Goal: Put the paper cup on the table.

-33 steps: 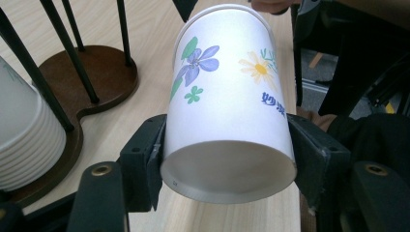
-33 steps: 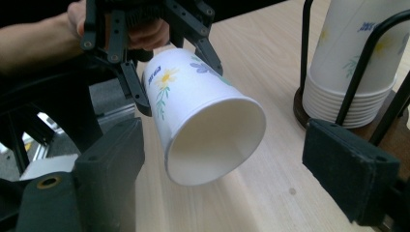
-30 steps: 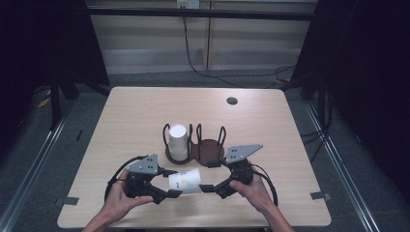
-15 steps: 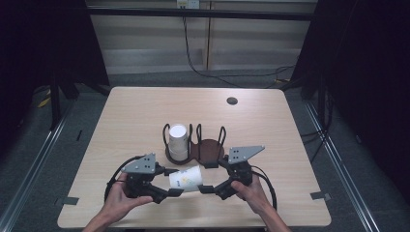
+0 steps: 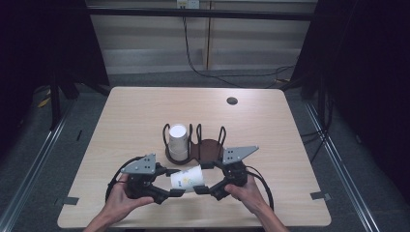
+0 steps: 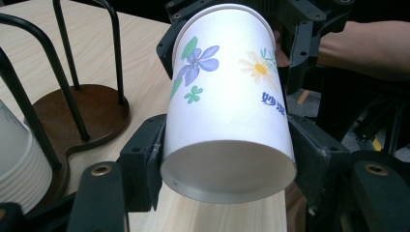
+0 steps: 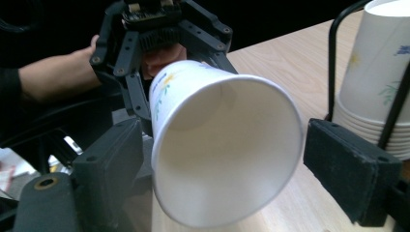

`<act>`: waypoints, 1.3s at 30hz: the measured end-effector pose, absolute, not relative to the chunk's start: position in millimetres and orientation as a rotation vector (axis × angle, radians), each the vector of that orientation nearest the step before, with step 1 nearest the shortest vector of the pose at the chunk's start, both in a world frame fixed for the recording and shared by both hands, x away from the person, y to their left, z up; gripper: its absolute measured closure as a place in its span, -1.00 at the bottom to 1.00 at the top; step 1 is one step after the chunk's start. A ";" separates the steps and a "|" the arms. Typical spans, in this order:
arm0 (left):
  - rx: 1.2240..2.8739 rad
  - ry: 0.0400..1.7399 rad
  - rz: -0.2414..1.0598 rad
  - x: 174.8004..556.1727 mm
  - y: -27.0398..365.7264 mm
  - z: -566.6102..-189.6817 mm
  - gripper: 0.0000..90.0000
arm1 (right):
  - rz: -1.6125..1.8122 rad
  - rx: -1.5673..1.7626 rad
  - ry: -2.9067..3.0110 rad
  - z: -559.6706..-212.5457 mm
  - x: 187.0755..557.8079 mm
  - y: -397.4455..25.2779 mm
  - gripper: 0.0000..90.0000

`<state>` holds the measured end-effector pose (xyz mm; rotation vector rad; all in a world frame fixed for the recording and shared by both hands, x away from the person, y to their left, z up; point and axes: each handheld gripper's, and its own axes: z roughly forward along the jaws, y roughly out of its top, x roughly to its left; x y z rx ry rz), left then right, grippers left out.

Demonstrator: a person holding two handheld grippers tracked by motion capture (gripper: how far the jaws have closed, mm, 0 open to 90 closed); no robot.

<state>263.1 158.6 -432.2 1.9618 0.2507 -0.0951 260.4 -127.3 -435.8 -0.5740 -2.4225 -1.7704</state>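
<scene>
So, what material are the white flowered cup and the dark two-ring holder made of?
White flowered cup: probably matte paper, with a thin rolled rim and printed flowers. Dark two-ring holder: brown base that looks like wood, with thin black hoops, likely metal wire.

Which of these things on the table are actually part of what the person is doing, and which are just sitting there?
Part of the job:
paper cup, held on its side between both tools
left tool
right tool
cup rack
stack of cups standing in the rack

Just lying about:
dark round spot near the table's far edge
</scene>
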 end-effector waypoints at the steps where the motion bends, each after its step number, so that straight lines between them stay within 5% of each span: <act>1: 1.962 0.248 -0.097 263.5 158.5 -432.5 -0.19 | -1.770 -0.575 -2.418 -436.0 261.3 -126.6 -0.68; 23: 1.965 0.278 -0.150 270.0 158.5 -441.8 -0.25 | -1.727 -0.573 -2.401 -440.3 268.0 -125.1 -0.46; 39: 1.989 0.310 -0.157 272.3 158.1 -442.7 -0.62 | -1.739 -0.586 -2.406 -438.7 267.5 -128.5 -0.40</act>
